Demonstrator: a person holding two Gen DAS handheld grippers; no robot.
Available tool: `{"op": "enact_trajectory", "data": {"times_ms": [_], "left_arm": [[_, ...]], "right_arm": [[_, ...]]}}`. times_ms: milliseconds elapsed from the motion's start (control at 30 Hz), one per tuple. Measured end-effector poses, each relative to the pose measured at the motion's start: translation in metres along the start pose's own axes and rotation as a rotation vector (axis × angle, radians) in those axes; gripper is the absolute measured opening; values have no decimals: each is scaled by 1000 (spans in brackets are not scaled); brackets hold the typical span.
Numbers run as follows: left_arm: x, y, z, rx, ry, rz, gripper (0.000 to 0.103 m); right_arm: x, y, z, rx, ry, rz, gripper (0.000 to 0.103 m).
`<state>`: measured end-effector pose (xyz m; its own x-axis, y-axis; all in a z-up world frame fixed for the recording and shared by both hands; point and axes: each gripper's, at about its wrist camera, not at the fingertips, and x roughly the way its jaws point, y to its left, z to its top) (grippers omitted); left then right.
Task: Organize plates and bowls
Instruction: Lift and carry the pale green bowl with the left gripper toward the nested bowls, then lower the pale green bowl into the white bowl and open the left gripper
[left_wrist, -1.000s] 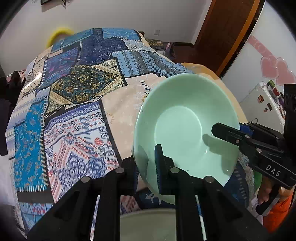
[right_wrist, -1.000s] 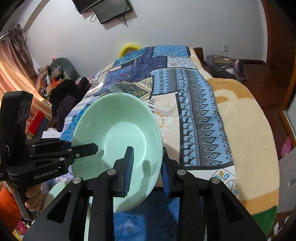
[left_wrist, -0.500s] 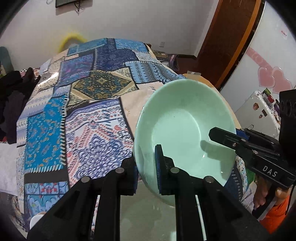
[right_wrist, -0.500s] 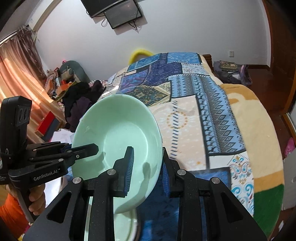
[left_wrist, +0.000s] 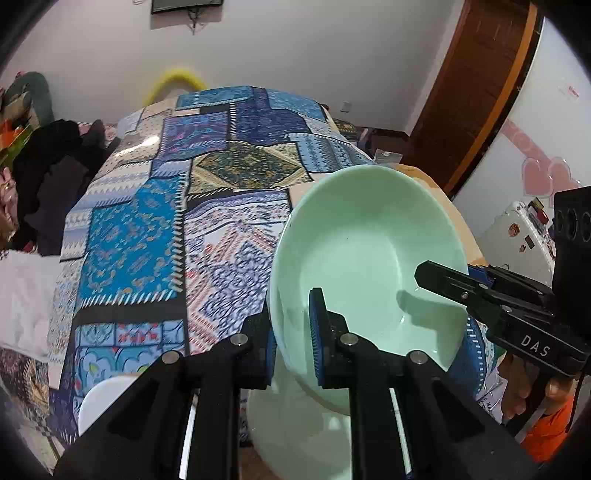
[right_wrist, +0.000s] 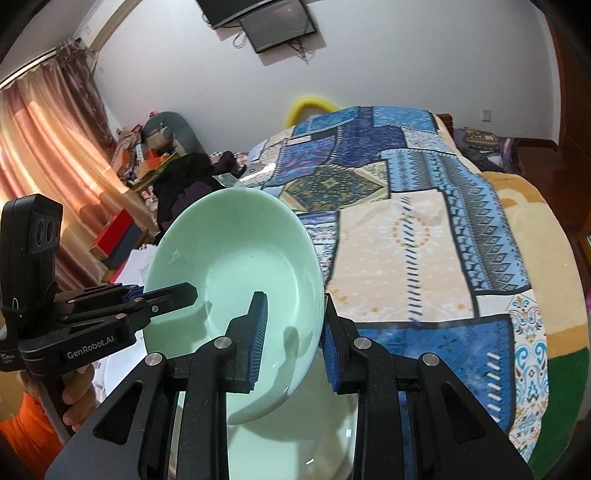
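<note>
A mint-green bowl (left_wrist: 369, 258) (right_wrist: 236, 251) hangs tilted in the air over the near end of a bed, held from both sides. My left gripper (left_wrist: 291, 334) is shut on the bowl's left rim, one blue pad inside and one outside. My right gripper (right_wrist: 291, 339) is shut on the opposite rim in the same way. Each shows in the other's view: the right gripper (left_wrist: 450, 275) reaching in from the right, the left gripper (right_wrist: 162, 293) from the left. Directly below the bowl lies a second pale green dish (left_wrist: 295, 424) (right_wrist: 332, 424), partly hidden by the fingers.
A patchwork blanket (left_wrist: 166, 240) covers the bed ahead. A white dish (left_wrist: 99, 402) sits at the lower left. Dark clothes (left_wrist: 48, 177) are piled left of the bed. A wooden door (left_wrist: 480, 92) and a white appliance (left_wrist: 517, 236) stand to the right.
Both grippers have drawn back and risen a little with the bowl still clamped. The green dish under it and the white dish have come into view.
</note>
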<state>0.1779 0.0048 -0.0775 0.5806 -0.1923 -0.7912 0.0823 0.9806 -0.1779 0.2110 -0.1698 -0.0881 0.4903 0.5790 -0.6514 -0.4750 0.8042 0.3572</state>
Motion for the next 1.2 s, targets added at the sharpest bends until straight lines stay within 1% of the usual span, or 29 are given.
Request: {"op": "enact_trajectory", "data": {"times_ms": [200, 433, 700, 933, 1200], "left_arm": [[-22, 18, -16, -27, -29, 30, 15], [-50, 46, -35, -82, -63, 54, 15], [-78, 73, -58, -120, -85, 91, 15], [-90, 97, -81, -162, -81, 116, 15], [-86, 120, -109, -207, -40, 131, 15]], "right_arm": [[4, 27, -4, -42, 16, 20, 25], [9, 59, -5, -102, 23, 44, 25], [17, 95, -14, -145, 36, 85, 25], [35, 120, -26, -175, 79, 109, 25], [53, 142, -37, -210, 134, 115, 25]]}}
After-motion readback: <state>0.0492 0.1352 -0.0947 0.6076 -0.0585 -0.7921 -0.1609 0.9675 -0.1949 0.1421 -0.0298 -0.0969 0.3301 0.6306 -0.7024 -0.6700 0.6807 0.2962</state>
